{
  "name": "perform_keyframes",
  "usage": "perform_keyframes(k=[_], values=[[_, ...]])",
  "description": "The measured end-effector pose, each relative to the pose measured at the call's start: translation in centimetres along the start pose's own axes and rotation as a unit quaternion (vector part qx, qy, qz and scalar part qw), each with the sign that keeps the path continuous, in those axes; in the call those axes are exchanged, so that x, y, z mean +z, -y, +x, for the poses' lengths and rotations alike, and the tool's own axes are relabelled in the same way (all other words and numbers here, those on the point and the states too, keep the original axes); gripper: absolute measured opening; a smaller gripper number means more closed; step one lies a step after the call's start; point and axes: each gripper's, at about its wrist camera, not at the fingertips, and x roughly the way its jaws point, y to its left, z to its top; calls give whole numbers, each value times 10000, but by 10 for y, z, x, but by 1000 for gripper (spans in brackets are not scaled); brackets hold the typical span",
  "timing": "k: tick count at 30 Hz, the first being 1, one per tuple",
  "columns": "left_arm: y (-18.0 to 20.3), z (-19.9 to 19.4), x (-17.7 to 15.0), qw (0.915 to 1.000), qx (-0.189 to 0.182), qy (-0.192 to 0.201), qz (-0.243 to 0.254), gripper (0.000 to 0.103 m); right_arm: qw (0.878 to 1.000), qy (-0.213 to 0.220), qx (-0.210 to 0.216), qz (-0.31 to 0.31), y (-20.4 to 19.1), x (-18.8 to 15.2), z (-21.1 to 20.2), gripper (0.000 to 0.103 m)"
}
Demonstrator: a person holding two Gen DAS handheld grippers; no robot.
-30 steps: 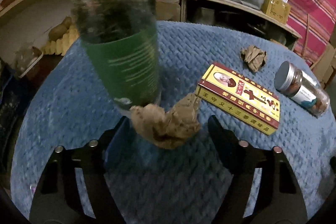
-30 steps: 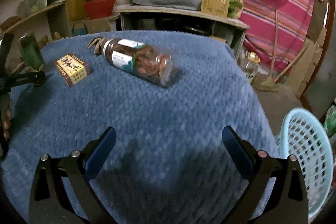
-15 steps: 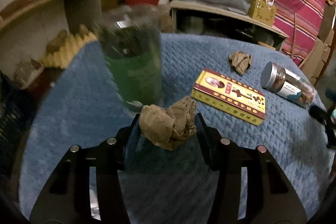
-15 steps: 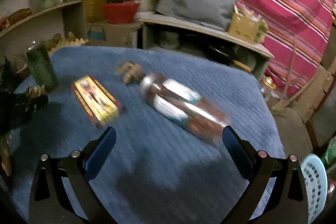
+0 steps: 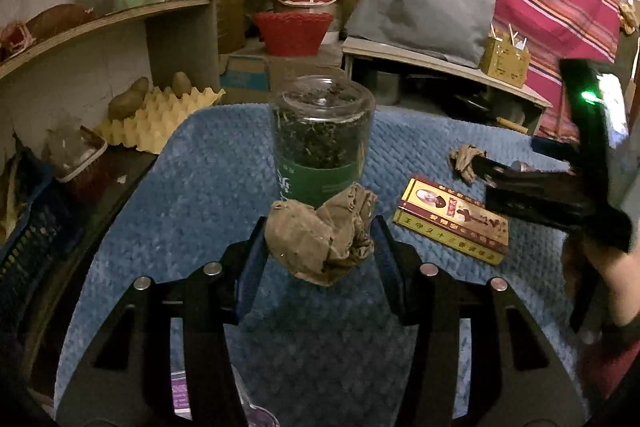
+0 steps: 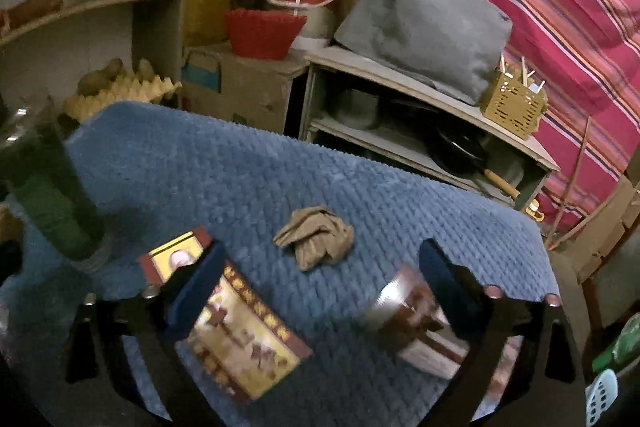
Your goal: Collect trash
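1. Left claw [image 5: 320, 243]: pinching a crumpled brown paper wad [image 5: 322, 237] between its two pads, the wad held clear above the blue-covered tabletop [image 5: 208, 179].
2. Directly beyond the held wad stands an upright glass jar [image 5: 322, 143] with a green label and dark leaves inside, resting on the tabletop.
3. Right claw [image 6: 320, 279]: jaws spread wide and closing, nothing between the pads. It hovers over the tabletop, pointing down toward a second crumpled paper wad [image 6: 316, 237], which lies loose on the blue cover just ahead of the fingertips and apart from them.
4. A yellow and red flat box [image 6: 232, 323] lies on the tabletop beneath the right claw's left finger. A jar with a silver lid [image 6: 416, 323], lying on its side, sits beneath the right finger; this part of the view is blurred.
5. In the left wrist view the right claw's black body and the person's hand [image 5: 600, 267] appear at the right edge, over the box and near the second wad.
6. A pale blue basket [image 6: 602, 401] shows at the bottom right corner of the right wrist view, off the tabletop.
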Motion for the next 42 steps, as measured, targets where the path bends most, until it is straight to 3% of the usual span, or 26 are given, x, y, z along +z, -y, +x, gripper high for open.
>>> perform_keyframes(k=[9, 13, 21, 29, 42], values=[[1, 6, 0, 10000, 62, -17, 56, 50, 9989, -448, -29, 163, -1, 11, 40, 69], [0, 6, 0, 10000, 74, -1, 32, 50, 9978, -651, 35, 96, -6, 10, 55, 55], [0, 2, -1, 9999, 102, -44, -3, 50, 9984, -564, 36, 32, -2, 7, 51, 46], [11, -16, -5, 9999, 119, 45, 92, 50, 9995, -47, 289, 131, 11, -2, -21, 46], [49, -80, -34, 9988, 172, 300, 347, 50, 9964, 469, 541, 448, 37, -62, -160, 46]])
